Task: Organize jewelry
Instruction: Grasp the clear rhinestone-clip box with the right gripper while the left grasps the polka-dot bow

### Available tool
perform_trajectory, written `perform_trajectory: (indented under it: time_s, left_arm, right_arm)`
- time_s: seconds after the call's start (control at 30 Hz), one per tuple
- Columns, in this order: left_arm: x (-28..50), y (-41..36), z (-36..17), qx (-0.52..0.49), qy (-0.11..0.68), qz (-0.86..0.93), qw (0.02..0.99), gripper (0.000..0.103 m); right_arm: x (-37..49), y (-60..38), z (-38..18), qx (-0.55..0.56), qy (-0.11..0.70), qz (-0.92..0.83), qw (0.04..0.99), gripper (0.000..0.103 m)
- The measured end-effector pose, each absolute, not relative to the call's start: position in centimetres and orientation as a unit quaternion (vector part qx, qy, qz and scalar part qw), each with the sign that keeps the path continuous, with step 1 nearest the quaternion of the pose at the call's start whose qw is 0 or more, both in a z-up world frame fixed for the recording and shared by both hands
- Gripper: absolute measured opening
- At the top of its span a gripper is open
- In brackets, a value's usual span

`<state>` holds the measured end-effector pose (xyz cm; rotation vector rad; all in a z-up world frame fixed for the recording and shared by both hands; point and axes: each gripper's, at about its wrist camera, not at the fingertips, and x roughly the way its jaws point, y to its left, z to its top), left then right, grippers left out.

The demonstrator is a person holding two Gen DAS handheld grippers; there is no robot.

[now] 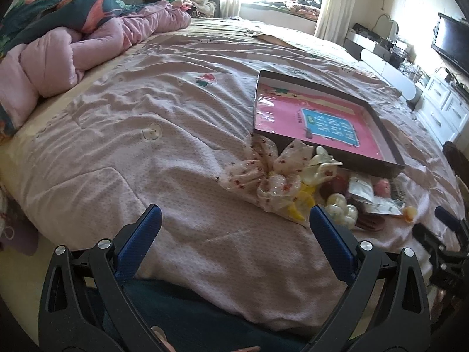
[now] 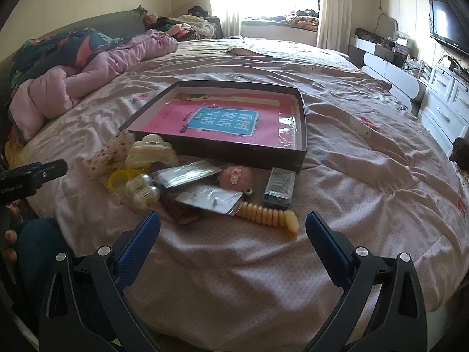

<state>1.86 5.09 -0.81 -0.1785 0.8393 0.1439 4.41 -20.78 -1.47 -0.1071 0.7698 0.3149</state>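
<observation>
A shallow dark box (image 2: pixel 243 149) with a pink card inside lies on the bed; it also shows in the left wrist view (image 1: pixel 390 146). A pile of accessories lies in front of it: a floral scrunchie (image 1: pixel 263 170), a cream claw clip (image 2: pixel 151 152), a pearl clip (image 2: pixel 143 193), a yellow ring (image 2: pixel 117 180), foil packets (image 2: pixel 209 201), a pink fluffy clip (image 2: pixel 234 177), an orange spiral band (image 2: pixel 266 214) and a small dark pack (image 2: pixel 278 189). My left gripper (image 1: pixel 234 220) is open and empty, left of the pile. My right gripper (image 2: pixel 233 226) is open and empty, just short of the pile.
The pink quilt (image 2: pixel 351 176) covers the bed. A bunched pink and floral duvet (image 1: pixel 73 41) lies at the far left. White drawers (image 2: pixel 448 111) and a TV (image 2: pixel 448 26) stand at the right. A dark leg (image 1: pixel 190 316) shows under the left gripper.
</observation>
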Motion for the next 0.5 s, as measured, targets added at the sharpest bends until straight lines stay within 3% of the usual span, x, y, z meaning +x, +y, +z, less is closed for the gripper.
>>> perform_trajectory:
  time_s: [0.5]
  left_arm:
    - [7.3,5.4,-1.7,-0.096,0.427,0.021,0.899,0.093]
  right_arm:
    - [10.5,-23.7,-2.8,-0.017,0.408,0.122,0.905,0.097]
